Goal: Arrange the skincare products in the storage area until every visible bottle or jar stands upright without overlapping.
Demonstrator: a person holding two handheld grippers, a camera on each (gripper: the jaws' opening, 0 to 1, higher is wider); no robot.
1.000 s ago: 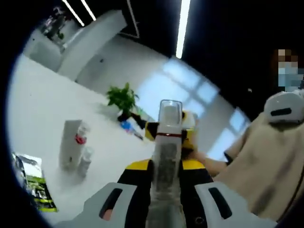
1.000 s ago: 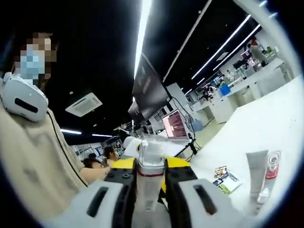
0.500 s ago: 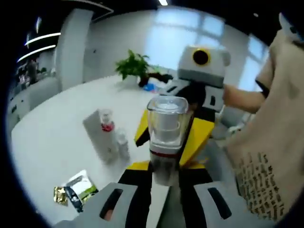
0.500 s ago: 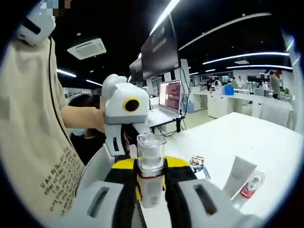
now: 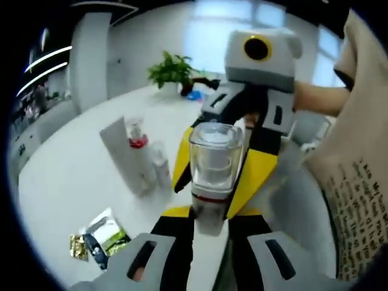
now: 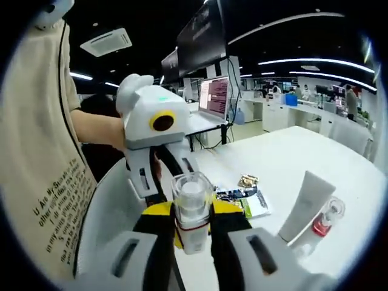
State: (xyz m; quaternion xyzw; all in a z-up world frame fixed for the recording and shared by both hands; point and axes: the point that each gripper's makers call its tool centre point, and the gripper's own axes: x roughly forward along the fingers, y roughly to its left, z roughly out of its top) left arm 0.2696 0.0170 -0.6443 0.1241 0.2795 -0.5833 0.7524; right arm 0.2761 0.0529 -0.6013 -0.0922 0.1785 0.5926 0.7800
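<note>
With both grippers, left (image 5: 209, 285) and right (image 6: 188, 285), clamped on one clear-capped bottle (image 5: 213, 176), you carry it toward the white table (image 5: 66, 182), next standing it upright beside the tube (image 6: 306, 203).

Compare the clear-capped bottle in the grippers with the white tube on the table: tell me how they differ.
The clear-capped bottle is held above the table between the left hand-held gripper and the right hand-held gripper; the white tube rests on the table, ungripped. The bottle has a transparent cap and a red band; the tube is opaque white. The bottle looks blocky, the tube flat and tapered. Both look upright.
</note>
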